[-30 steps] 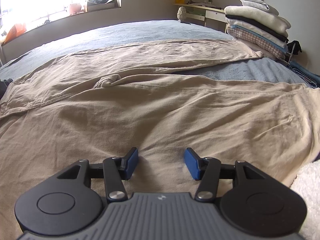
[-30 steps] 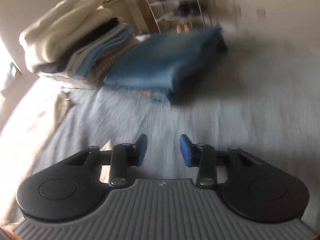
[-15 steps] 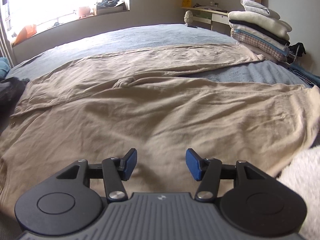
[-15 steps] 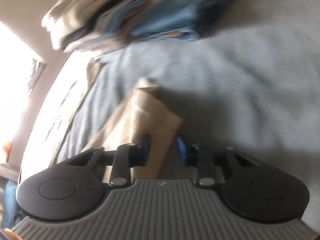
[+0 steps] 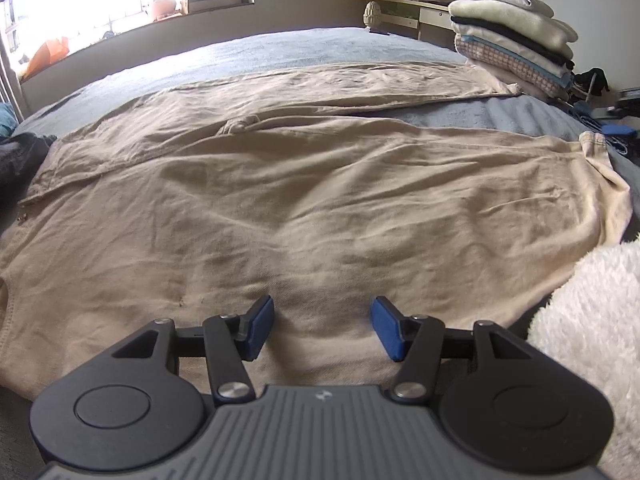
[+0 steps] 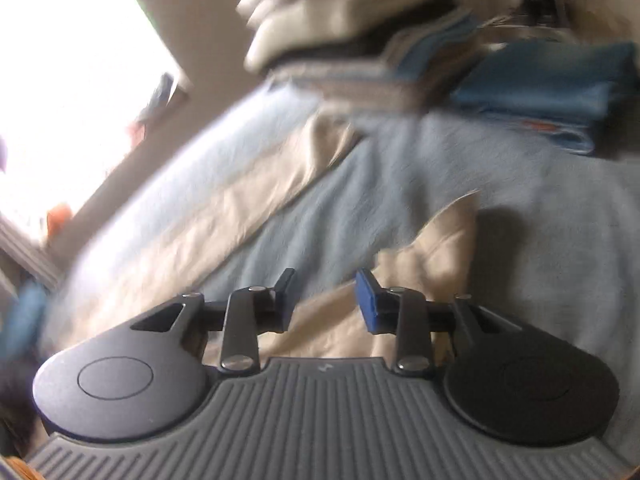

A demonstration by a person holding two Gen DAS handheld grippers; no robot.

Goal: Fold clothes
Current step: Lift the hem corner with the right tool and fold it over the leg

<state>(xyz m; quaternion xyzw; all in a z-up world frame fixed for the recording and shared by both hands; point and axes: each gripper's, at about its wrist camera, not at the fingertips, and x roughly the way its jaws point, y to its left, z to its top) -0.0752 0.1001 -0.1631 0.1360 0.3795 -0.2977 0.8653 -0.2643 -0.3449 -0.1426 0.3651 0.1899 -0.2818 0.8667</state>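
Swung from bare blue bedspread (image 6: 460, 168) onto the wrinkled beige cotton trousers (image 5: 304, 208), right claw (image 6: 324, 300) opens empty above a leg cuff, left claw (image 5: 322, 326) apart, empty over the seat, likely readying the fold.

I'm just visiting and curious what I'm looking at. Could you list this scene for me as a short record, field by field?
place: bed with a blue-grey cover
main item: tan trousers, spread flat and wrinkled
finished pile: folded stack at the bed's far right corner
other items: blue folded cloth beside the stack; white fluffy cloth at the near right
left tongs: open, nothing between them, above the trousers
right tongs: opening, nothing gripped, near a trouser leg end
picture quality: right view blurred
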